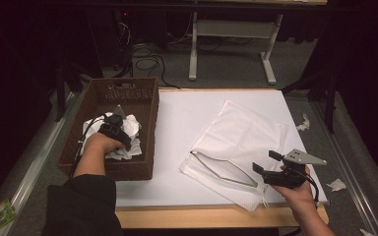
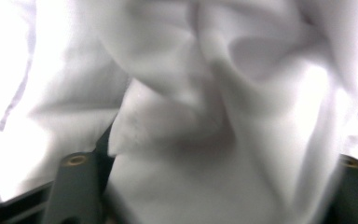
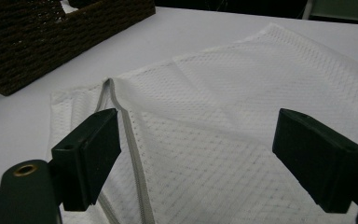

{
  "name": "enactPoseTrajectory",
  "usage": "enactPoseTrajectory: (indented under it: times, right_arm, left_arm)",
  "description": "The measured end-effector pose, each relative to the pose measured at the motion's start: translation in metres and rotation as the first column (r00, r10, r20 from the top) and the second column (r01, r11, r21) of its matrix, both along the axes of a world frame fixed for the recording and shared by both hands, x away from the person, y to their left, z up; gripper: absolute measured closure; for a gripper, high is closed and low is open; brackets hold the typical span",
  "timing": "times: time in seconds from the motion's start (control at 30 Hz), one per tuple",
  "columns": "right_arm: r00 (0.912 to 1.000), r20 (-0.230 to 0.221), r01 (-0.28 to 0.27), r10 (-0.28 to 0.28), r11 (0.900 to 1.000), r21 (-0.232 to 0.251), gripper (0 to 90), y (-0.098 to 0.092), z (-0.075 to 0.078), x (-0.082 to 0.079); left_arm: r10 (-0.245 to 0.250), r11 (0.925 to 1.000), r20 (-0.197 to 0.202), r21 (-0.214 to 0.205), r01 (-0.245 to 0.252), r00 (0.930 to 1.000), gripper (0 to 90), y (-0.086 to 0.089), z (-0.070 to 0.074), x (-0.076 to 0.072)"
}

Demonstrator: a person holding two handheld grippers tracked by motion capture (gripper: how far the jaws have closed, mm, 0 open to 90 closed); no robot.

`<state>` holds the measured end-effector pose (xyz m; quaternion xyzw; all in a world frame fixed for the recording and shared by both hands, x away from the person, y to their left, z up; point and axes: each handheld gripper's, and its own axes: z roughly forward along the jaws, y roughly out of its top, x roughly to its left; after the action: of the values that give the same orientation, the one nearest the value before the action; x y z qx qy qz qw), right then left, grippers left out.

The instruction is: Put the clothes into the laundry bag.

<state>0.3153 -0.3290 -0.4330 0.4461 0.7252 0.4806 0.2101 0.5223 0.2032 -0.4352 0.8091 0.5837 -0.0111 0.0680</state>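
High view: left gripper (image 1: 119, 117) down inside the brown wicker basket (image 1: 145, 132) at the counter's (image 1: 187, 118) left edge, w/ its tip in the pile of white cloth (image 1: 132, 129). Right gripper (image 1: 268, 162) sits at the near right of the counter, over the corner of the white mesh bag (image 1: 241, 135), which lies flat w/ its zipper mouth (image 1: 221, 172) gaping toward the person.

Left gripper view: crumpled white cloth (image 2: 205, 93) right up against the camera, bunched between the two black jaws at bottom left & right. Can't tell if the pads actually press on it, so grip is unclear.

Right gripper view: right gripper (image 3: 196, 154) released, jaws wide apart, nothing pinched. Mesh bag (image 3: 270, 93) lies below & between them; zipper (image 3: 130, 140) runs just beside the left-hand jaw. Basket (image 3: 51, 37) at upper left, apart from the bag.
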Motion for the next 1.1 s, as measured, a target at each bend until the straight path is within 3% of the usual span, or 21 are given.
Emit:
enactPoseTrajectory:
  times: [0.23, 0.53, 0.67, 0.83, 0.97, 1.1]
  right_arm:
    - [1.0000, -0.003, 0.008, -0.008, 0.9999, 0.010, 15.6, -0.002, 0.001, 0.000]
    - [0.9999, 0.000, 0.017, -0.017, 0.9997, 0.018, 15.6, -0.003, 0.001, -0.001]
    - [0.9999, 0.001, 0.016, -0.016, 0.9997, 0.017, 15.6, -0.003, 0.001, -0.002]
    - [0.9998, 0.007, 0.017, -0.017, 0.9998, 0.014, 15.6, -0.003, 0.001, -0.003]
    - [0.9998, 0.007, 0.020, -0.020, 0.9997, 0.013, 15.6, -0.004, 0.001, -0.002]
    - [0.9997, 0.014, 0.019, -0.020, 0.9998, 0.009, 15.6, -0.004, 0.001, -0.003]
  left_arm:
    - [-0.048, 0.9987, 0.049, -0.012, 0.049, 0.9976, 57.6, -0.004, 0.008, -0.009]
    - [-0.103, 0.9937, 0.126, -0.032, 0.107, 0.9868, 64.6, -0.011, 0.021, -0.020]
    - [-0.085, 0.9941, 0.188, -0.050, 0.096, 0.9785, 65.7, -0.010, 0.028, -0.025]
    - [-0.080, 0.9933, 0.266, -0.059, 0.099, 0.9605, 66.5, -0.010, 0.034, -0.031]
    - [-0.059, 0.9917, 0.351, -0.086, 0.095, 0.9345, 66.8, -0.009, 0.041, -0.037]
    - [-0.037, 0.9918, 0.409, -0.097, 0.083, 0.9120, 66.9, -0.006, 0.045, -0.042]
